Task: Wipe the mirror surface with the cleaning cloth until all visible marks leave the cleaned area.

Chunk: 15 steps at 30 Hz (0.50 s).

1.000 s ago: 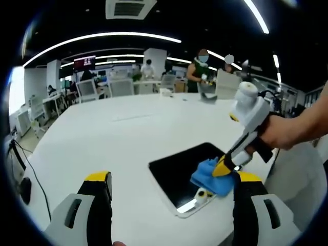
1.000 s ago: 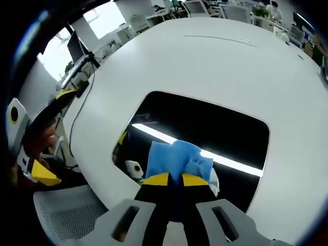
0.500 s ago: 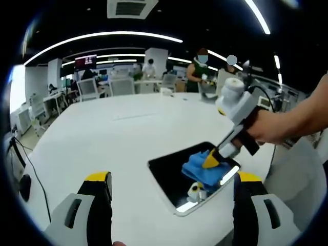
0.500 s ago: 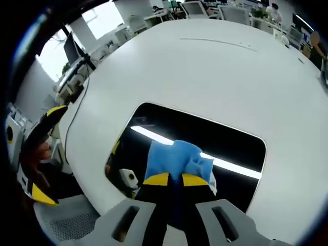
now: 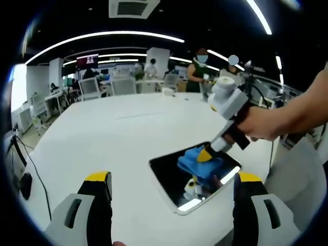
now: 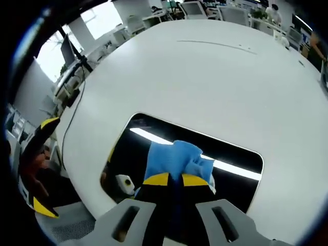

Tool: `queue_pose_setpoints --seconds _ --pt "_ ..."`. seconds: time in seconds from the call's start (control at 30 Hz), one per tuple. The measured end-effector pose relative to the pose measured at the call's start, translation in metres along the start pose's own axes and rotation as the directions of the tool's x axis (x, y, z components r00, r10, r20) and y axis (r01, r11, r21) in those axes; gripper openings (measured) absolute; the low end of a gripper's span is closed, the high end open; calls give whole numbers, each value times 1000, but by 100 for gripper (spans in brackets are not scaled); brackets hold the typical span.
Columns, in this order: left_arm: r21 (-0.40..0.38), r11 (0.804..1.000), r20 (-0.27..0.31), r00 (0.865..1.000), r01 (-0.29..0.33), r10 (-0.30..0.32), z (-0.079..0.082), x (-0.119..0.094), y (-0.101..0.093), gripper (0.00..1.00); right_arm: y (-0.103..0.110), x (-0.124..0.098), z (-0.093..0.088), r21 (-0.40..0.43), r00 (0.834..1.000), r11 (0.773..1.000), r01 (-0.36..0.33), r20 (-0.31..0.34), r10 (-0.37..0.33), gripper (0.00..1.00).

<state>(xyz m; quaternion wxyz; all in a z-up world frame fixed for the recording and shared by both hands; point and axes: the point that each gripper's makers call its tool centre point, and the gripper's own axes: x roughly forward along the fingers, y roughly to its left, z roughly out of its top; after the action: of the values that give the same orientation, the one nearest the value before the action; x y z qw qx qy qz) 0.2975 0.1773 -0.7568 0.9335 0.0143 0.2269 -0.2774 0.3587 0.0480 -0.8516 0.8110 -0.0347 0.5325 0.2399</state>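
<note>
Jaws first: the right gripper has its jaws pinched tight on the blue cleaning cloth, and the left gripper has its jaws spread wide with nothing between them, held just above the near edge of the table.

Biggest is the round white table. On it, near the edge by the person, lies the mirror, flat and dark, with a white rim. It shows ceiling lights as bright stripes. The cloth sits on the glass, toward the far side in the left gripper view, with the right gripper pressing it down from above. I cannot make out any marks on the glass.

What could go wrong? Nothing holds the mirror down. A hard push could slide it on the smooth table, and it lies close to the edge, so it might go off. The cloth is bunched up, so only a small part rubs, and spots could be missed. If the yellow jaw tips poke past the cloth, they could scratch the glass. A loose pinch could drop the cloth.
</note>
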Motion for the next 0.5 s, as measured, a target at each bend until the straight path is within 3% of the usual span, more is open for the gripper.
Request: queue_pose_setpoints --seconds 0.5 --pt "-13 1000 5 1000 -22 22 1 -4 10 99 -6 5 22 14 1000 1000 20 16 -21 2"
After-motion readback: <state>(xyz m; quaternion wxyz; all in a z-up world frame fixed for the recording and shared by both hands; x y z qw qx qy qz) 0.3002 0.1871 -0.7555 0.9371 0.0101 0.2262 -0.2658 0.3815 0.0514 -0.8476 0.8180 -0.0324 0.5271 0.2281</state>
